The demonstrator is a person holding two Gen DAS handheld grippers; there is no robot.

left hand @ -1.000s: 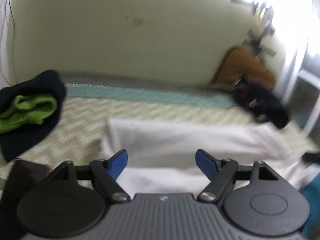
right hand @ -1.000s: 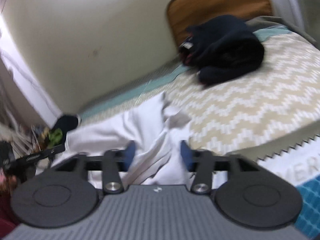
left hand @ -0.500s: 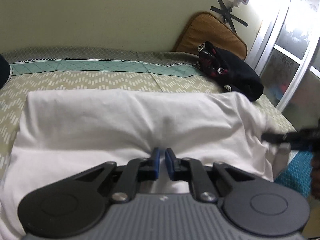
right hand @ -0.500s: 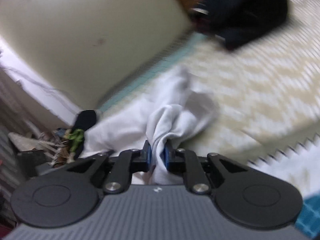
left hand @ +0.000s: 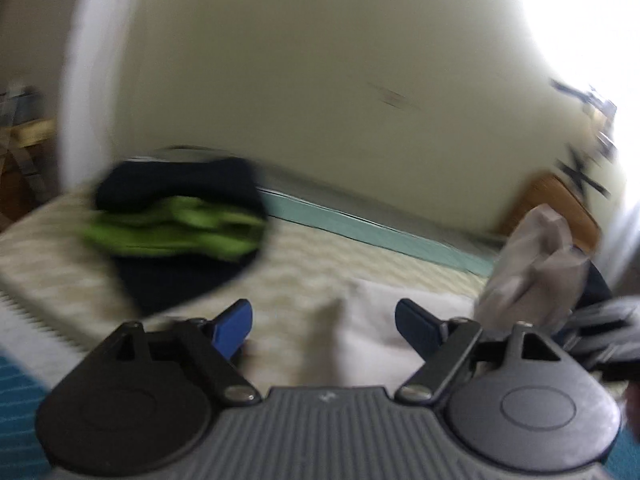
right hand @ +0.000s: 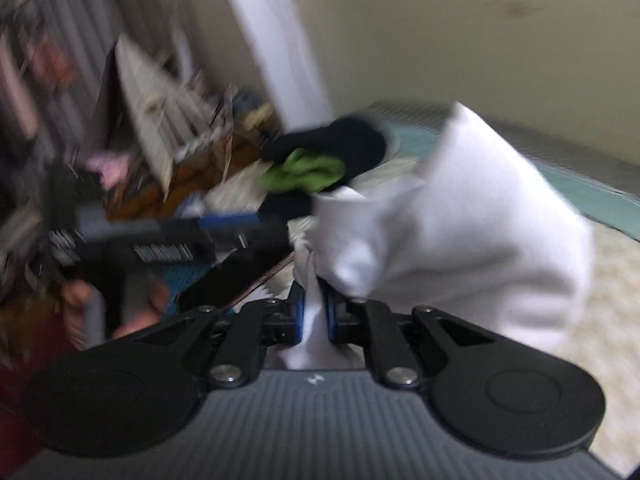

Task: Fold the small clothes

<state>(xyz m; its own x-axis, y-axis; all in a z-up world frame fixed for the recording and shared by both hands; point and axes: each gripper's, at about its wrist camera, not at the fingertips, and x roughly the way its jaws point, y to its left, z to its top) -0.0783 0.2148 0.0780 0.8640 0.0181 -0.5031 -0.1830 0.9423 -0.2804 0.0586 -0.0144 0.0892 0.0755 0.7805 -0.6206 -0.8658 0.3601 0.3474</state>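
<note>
A white garment (right hand: 460, 216) lies on the bed, part of it lifted in a bunch. My right gripper (right hand: 314, 316) is shut on a gathered fold of it and holds it above the zigzag bedspread (right hand: 600, 280). In the left wrist view the white garment (left hand: 384, 320) lies flat ahead, its lifted bunch at the right. My left gripper (left hand: 324, 320) is open and empty just above the garment's near edge. It also shows in the right wrist view (right hand: 240, 228), at the left, close to the lifted cloth.
A dark garment with a bright green one on it (left hand: 180, 224) lies on the bed at the left, also in the right wrist view (right hand: 320, 164). A wall runs behind the bed. A brown cushion (left hand: 560, 200) leans at the right. Cluttered shelves (right hand: 160, 120) stand beyond the bed's end.
My left gripper has opened and let go of the white garment, and swung left. My right gripper stays shut on the cloth and has carried it up and to the left.
</note>
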